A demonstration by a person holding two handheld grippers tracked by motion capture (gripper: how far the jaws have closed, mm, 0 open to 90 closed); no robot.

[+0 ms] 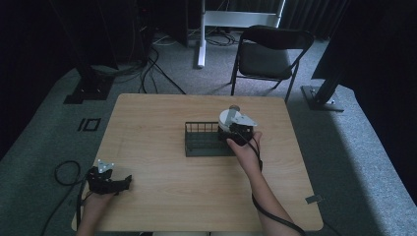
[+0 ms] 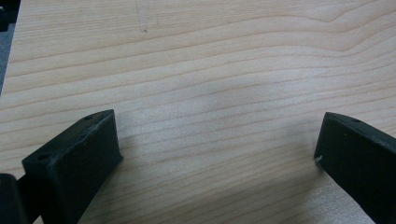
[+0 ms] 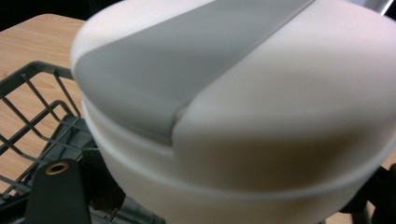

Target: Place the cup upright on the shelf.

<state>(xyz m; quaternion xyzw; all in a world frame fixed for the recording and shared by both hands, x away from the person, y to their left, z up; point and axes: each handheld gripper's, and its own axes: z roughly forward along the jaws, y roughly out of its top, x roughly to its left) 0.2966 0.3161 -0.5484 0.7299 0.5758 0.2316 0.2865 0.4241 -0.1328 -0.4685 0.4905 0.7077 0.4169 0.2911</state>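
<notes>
A white round container [image 1: 227,117] with a grey band across its top hangs over the right end of a dark wire rack [image 1: 200,127] in the middle of the wooden table [image 1: 162,113]. My right gripper [image 1: 231,126] is shut on the container from the near side. In the right gripper view the container [image 3: 261,107] is very close, with the rack's wires [image 3: 32,112] to its left and below it. My left gripper [image 1: 125,182] rests at the table's front left corner, open, with bare wood between its fingers [image 2: 74,154].
A black folding chair [image 1: 270,54] stands beyond the table's far edge. Cables [image 1: 152,69] and stand feet [image 1: 322,98] lie on the grey carpet around it. A cable loop [image 1: 66,172] hangs off the table's left edge by my left hand.
</notes>
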